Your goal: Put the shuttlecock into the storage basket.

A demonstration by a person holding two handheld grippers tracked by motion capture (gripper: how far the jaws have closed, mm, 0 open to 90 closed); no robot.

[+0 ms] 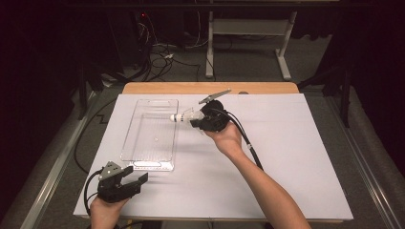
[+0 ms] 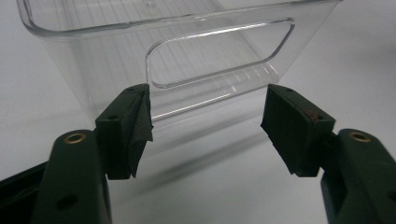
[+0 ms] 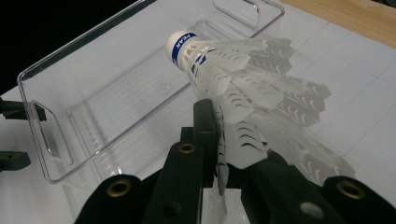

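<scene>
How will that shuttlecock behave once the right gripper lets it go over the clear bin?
The shuttlecock is probably very light, so it may drift or bounce. The right gripper pinches its thin feather skirt, which looks flimsy; squeezing harder could bend it. With its rounded cork and cone shape, it will likely tip onto its side and roll in an arc inside the clear bin.

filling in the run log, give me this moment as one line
right gripper: shut on shuttlecock, over clear bin | left gripper: open, facing bin handle | bin: empty
</scene>
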